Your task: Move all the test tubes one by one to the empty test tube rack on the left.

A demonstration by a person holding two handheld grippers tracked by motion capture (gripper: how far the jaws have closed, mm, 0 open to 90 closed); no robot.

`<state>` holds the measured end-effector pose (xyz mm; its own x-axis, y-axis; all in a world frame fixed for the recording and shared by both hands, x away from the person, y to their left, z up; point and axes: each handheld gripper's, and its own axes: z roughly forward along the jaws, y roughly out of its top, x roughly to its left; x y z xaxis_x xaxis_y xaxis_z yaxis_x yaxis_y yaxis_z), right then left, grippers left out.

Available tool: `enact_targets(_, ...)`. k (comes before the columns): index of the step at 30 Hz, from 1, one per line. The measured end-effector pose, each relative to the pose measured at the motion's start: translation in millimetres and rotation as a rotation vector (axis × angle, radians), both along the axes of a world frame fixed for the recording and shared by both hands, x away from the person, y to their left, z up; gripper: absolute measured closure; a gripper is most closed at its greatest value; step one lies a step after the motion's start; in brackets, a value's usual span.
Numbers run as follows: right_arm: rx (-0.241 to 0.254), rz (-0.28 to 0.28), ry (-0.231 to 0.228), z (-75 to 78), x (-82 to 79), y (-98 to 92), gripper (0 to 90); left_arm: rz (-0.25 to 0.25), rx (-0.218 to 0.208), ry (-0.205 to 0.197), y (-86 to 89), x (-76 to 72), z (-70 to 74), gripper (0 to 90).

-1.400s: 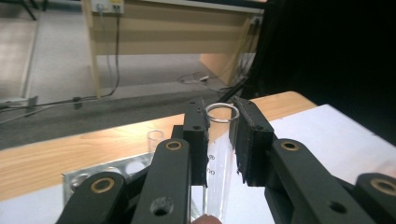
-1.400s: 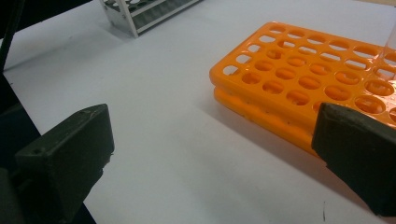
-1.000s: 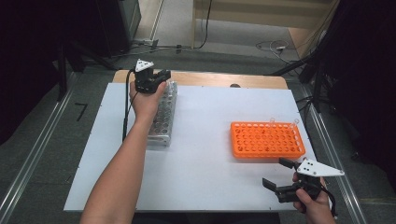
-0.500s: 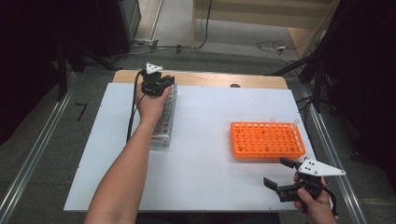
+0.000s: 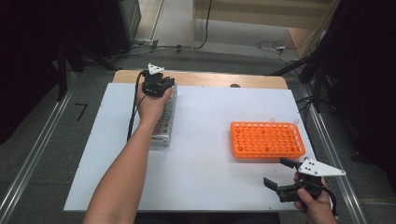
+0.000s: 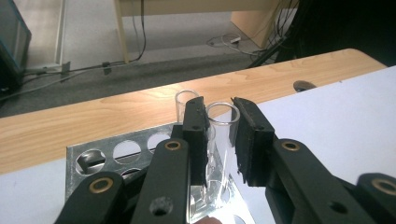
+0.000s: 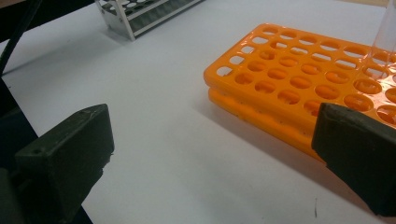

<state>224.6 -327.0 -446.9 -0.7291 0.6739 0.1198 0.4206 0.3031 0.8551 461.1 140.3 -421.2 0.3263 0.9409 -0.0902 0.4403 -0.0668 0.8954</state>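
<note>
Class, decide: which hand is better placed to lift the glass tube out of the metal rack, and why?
The left. Its tool is shut on the glass tube in the metal rack; the right tool waits open beside the orange rack.

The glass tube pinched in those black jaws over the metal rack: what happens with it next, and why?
Probably a straight lift. The left gripper is shut on the glass tube, whose lower end sits in the metal rack. Raising it upright should free it without knocking the neighbouring tube beside it.
</note>
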Motion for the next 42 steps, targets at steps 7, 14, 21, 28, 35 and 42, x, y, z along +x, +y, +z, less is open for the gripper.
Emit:
enact_targets(7,0.001,0.0,-0.002,0.2,0.0,-0.5,0.0,0.004,0.026,0.002,-3.4,-1.4,0.7,74.8)
enact_targets(14,-0.002,-0.002,0.0,0.5,-0.5,-0.4,0.0,0.014,0.023,0.012,-3.6,-2.8,2.1,74.3)
enact_targets(21,-0.002,-0.001,-0.003,0.7,-0.4,-0.3,0.0,0.009,0.025,0.014,-4.2,-3.9,2.8,71.5)
enact_targets(28,0.003,-0.003,-0.008,1.7,-0.8,-0.9,0.0,-0.01,-0.063,0.023,2.9,-7.8,5.5,60.2)
enact_targets(35,0.007,-0.009,-0.016,3.2,-0.1,-0.9,0.0,-0.052,-0.138,0.009,6.5,-30.5,13.4,27.9)
enact_targets(42,0.006,-0.018,-0.024,3.9,3.2,0.7,0.0,-0.11,-0.174,0.005,10.8,-66.6,18.1,6.0)
